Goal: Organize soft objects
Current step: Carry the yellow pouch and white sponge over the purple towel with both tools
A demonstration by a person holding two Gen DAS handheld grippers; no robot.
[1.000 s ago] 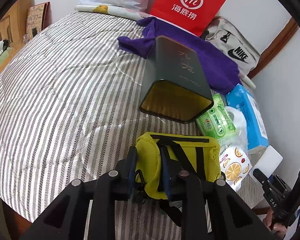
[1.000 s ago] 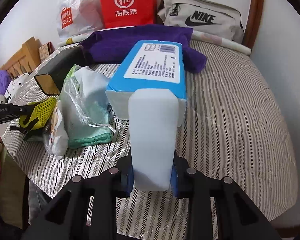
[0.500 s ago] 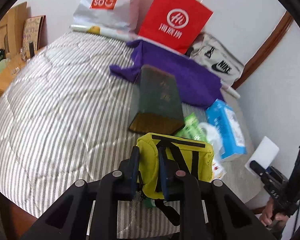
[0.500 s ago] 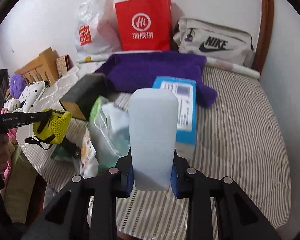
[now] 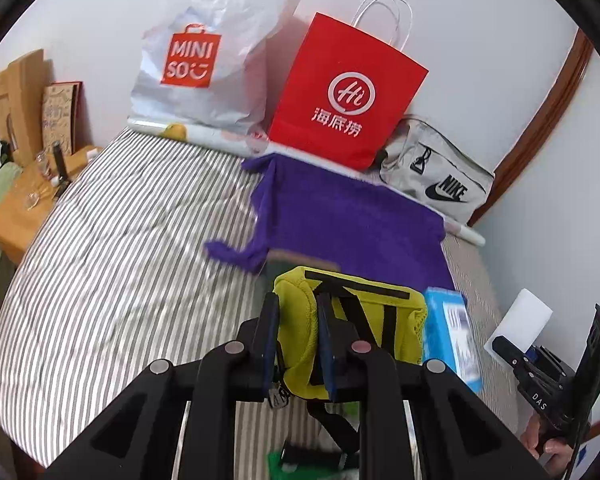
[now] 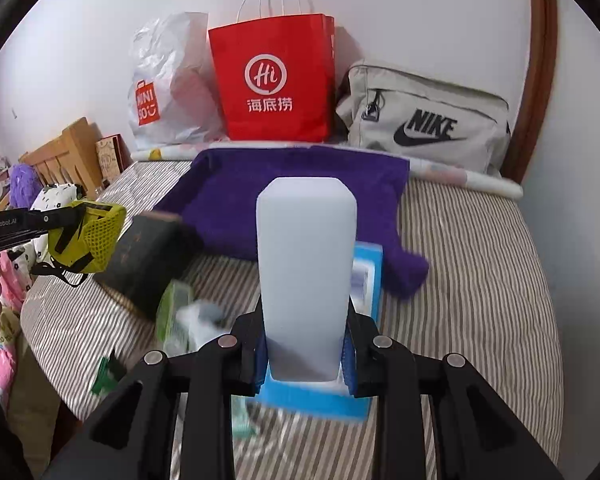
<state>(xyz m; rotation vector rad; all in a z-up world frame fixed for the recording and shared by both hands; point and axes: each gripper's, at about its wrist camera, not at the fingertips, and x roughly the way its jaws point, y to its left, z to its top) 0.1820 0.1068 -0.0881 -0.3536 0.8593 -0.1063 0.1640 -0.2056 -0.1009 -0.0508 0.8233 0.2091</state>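
My left gripper is shut on a yellow mesh pouch with black straps and holds it in the air above the striped bed. The pouch also shows in the right wrist view. My right gripper is shut on a white foam block, upright and lifted; the block also shows in the left wrist view. A purple towel lies spread on the bed behind both. A blue tissue pack lies under the block.
A dark rectangular bin lies on its side beside green wipes. A red paper bag, a white Miniso bag and a grey Nike bag stand against the wall. A wooden nightstand stands left of the bed.
Both grippers have risen and pulled back from the bed, carrying the yellow pouch and the white block upward. The bed items now look lower and farther.
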